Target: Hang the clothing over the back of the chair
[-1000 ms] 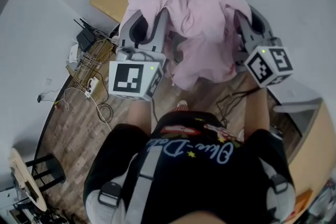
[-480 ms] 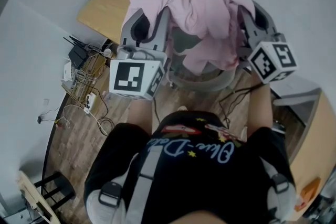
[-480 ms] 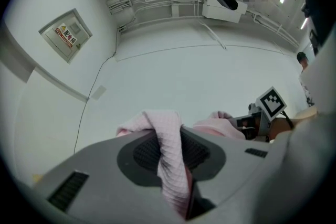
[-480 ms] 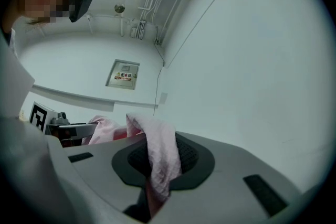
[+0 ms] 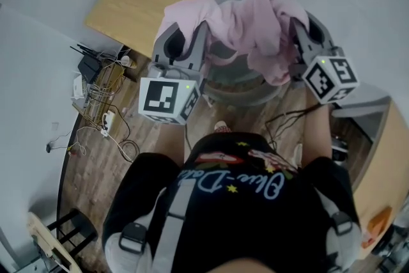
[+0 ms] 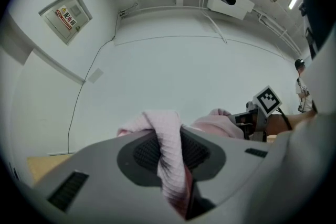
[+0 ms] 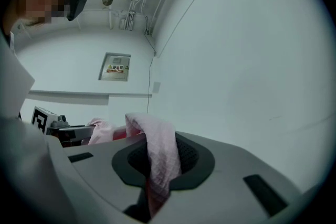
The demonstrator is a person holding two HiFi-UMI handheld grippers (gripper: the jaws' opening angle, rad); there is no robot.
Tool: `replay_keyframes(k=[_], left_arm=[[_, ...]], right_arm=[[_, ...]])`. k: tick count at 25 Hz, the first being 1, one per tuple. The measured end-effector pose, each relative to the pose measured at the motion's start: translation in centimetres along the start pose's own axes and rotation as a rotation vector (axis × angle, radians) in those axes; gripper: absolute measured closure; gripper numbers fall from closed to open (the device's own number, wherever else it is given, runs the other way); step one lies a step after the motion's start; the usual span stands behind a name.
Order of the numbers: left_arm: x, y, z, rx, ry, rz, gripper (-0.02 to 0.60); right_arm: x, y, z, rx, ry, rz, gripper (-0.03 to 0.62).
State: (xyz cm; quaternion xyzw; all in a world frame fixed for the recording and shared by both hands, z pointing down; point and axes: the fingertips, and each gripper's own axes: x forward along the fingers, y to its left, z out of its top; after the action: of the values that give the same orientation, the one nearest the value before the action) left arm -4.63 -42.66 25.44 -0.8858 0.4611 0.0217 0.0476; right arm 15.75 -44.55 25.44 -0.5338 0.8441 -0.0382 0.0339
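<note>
Clamping folds of the pink garment at upper centre, left gripper and right gripper hold it above the grey chair back; draping and release remain.

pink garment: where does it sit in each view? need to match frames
Head view: pink garment at top centre, above the grey chair back.
Left gripper view: a fold of it low centre, pinched in the jaws; more bunched at right.
Right gripper view: a fold low centre, pinched in the jaws; more at left.
Shared landmark: labelled wall panel, in both gripper views, not in the head view.
</note>
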Motion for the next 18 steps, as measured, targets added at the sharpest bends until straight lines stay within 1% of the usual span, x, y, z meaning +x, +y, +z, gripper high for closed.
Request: replay_keyframes(k=[3, 6, 10, 18], left_arm=[[-0.9, -1.8, -1.1, -0.001, 0.023, 0.006, 0.503], [-1.5, -2.7, -2.2, -0.018, 0.037, 0.011, 0.503], [-1.9, -4.2, -3.6, -0.02, 0.058, 0.014, 0.503], [-3.2, -7.0, -7.2, -0.024, 0.127, 0.024, 0.503]], right_arm=[[-1.7, -0.3, -1.3, 0.016, 0.017, 0.003, 0.557], [-2.7, -0.2, -2.5, 0.029, 0.032, 0.005, 0.557], [-4.2, -0.7, -3.8, 0.031, 0.037, 0.01, 0.557], [-6.5, -1.6, -7.2, 0.051, 0.062, 0.024, 0.556]])
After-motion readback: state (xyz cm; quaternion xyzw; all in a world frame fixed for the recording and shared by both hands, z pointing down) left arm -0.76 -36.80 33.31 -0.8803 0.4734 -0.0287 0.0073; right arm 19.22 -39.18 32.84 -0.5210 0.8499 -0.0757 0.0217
